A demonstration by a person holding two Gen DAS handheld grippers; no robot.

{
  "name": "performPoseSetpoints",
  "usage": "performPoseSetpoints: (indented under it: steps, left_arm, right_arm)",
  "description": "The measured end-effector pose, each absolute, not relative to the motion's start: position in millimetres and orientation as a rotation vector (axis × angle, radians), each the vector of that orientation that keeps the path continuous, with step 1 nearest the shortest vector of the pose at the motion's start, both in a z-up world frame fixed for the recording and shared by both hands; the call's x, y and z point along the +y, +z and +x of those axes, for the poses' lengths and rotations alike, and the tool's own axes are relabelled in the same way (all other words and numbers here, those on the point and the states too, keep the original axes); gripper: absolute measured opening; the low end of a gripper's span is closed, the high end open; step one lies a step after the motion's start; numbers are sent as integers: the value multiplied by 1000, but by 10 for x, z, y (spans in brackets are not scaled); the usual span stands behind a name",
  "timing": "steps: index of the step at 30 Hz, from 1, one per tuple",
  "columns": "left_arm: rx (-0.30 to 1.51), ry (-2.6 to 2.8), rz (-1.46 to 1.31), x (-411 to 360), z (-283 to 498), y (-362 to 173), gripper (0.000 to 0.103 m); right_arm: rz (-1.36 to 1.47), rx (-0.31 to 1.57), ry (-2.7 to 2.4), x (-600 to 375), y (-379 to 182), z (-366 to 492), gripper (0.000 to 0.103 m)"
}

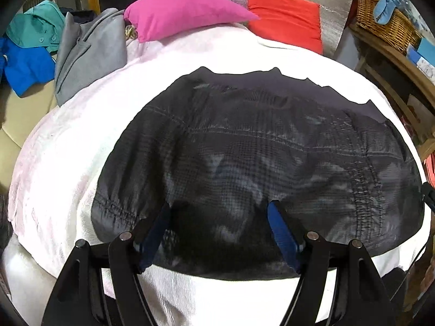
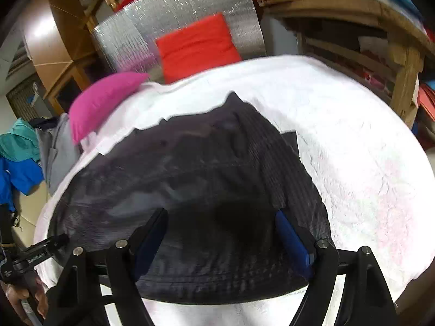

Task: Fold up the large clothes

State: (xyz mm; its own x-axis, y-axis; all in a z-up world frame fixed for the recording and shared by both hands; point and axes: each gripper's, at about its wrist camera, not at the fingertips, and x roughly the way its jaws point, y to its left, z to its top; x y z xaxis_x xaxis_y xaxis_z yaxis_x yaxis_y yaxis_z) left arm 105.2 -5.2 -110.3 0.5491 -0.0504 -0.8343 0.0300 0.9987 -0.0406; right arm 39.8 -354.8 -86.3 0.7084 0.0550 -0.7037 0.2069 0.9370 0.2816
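A dark, shiny quilted garment [image 1: 258,149] lies spread flat on a white towelling cover [image 1: 68,163]. In the right wrist view the garment [image 2: 190,168] shows its right edge and near hem. My left gripper [image 1: 219,206] hovers over its near left part, open, blue pads apart with only fabric seen beyond them. My right gripper [image 2: 220,214] stands open over the near right part, nothing pinched. The left gripper [image 2: 35,255], held by a hand, shows at the lower left of the right wrist view.
A pink cushion [image 1: 185,13] and a red cushion [image 1: 288,19] rest at the far edge against a silver panel. A grey coat [image 1: 89,54], a teal garment [image 1: 35,27] and a blue one [image 1: 27,65] pile at left. Wooden shelving [image 2: 380,40] with a wicker basket [image 1: 386,21] stands at right.
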Motion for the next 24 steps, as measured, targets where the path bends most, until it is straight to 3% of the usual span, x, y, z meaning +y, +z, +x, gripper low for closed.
performPoseSetpoints:
  steps: [6, 9, 24]
  left_arm:
    - [907, -41, -9, -84, 758, -879, 76]
    - [859, -37, 11, -115, 585, -745, 84]
    - [776, -47, 14, -196, 277, -385, 85]
  right_arm:
    - [315, 782, -17, -3160, -656, 120, 85]
    - [274, 786, 3, -2901, -587, -63, 91]
    - [80, 749, -51, -2333, -361, -359, 101]
